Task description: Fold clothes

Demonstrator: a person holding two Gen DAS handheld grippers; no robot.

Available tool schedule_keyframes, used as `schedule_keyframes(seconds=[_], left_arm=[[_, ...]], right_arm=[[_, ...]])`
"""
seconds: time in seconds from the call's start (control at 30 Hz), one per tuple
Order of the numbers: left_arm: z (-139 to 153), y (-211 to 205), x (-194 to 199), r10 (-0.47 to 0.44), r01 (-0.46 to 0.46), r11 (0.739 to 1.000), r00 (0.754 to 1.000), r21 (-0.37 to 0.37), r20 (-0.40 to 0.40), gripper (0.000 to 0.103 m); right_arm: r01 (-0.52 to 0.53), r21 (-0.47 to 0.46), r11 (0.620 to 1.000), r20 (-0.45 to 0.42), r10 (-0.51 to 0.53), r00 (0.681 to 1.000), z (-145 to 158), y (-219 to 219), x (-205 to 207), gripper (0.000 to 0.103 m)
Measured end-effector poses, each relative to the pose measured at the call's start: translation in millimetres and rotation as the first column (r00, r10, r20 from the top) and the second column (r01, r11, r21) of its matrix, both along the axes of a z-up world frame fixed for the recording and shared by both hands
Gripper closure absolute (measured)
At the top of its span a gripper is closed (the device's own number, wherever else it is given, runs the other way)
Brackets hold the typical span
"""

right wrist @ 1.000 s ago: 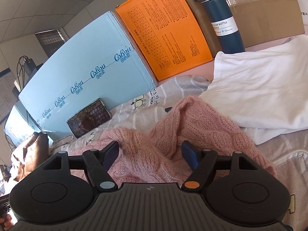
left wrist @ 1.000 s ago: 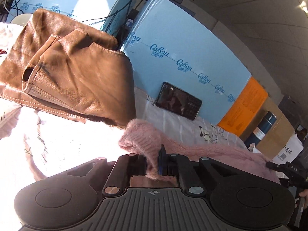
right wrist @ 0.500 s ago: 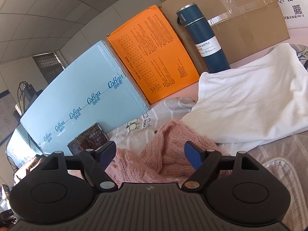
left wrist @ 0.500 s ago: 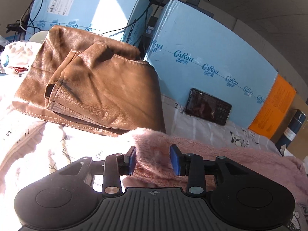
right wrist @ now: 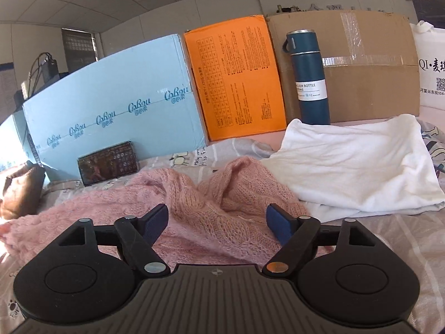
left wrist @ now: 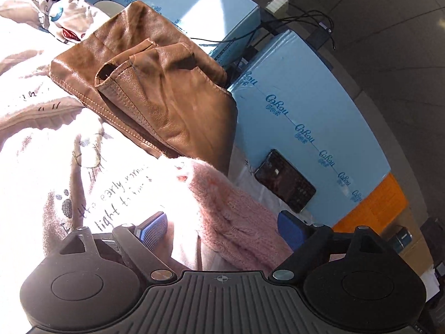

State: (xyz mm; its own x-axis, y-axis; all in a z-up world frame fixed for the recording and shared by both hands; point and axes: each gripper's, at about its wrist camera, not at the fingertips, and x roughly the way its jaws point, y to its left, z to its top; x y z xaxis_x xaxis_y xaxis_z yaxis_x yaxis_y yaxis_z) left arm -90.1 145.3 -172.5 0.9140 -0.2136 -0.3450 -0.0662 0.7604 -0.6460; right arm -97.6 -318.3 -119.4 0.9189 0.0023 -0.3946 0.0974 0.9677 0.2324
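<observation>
A pink knitted sweater (right wrist: 194,208) lies spread and rumpled across the bed. Its sleeve end (left wrist: 222,211) lies loose between the jaws of my left gripper (left wrist: 222,228), which is open wide and grips nothing. My right gripper (right wrist: 217,220) is also open, just above the sweater's middle, empty. A folded white garment (right wrist: 356,167) lies to the right of the sweater. A brown leather jacket (left wrist: 155,91) lies beyond the sleeve end in the left wrist view.
Blue boxes (right wrist: 111,111), an orange box (right wrist: 233,83) and a cardboard box (right wrist: 367,69) line the back. A blue vacuum bottle (right wrist: 308,78) and a phone (right wrist: 108,164) stand against them. A white printed blanket (left wrist: 41,167) lies at the left.
My left gripper opened and let go of the pink sleeve, which now lies on the bed. My right gripper stayed open and levelled out over the sweater.
</observation>
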Motion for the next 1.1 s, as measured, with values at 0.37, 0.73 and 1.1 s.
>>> schedule_keyframes(seconds=[0.37, 0.73, 1.1], left_arm=[[-1, -2, -3, -0.011, 0.011, 1.000, 1.000, -0.010, 0.020, 0.013], [2, -7, -3, -0.054, 0.054, 0.999, 0.999, 0.006, 0.008, 0.012], [5, -9, 38, -0.173, 0.160, 0.979, 0.979, -0.125, -0.107, 0.007]], right_arm=[[0.105, -0.094, 0.990, 0.010, -0.105, 0.994, 26, 7, 35, 0.092], [0.208, -0.095, 0.974, -0.010, -0.209, 0.978, 10, 12, 43, 0.039], [-0.032, 0.094, 0.995, 0.178, 0.015, 0.984, 35, 44, 9, 0.020]])
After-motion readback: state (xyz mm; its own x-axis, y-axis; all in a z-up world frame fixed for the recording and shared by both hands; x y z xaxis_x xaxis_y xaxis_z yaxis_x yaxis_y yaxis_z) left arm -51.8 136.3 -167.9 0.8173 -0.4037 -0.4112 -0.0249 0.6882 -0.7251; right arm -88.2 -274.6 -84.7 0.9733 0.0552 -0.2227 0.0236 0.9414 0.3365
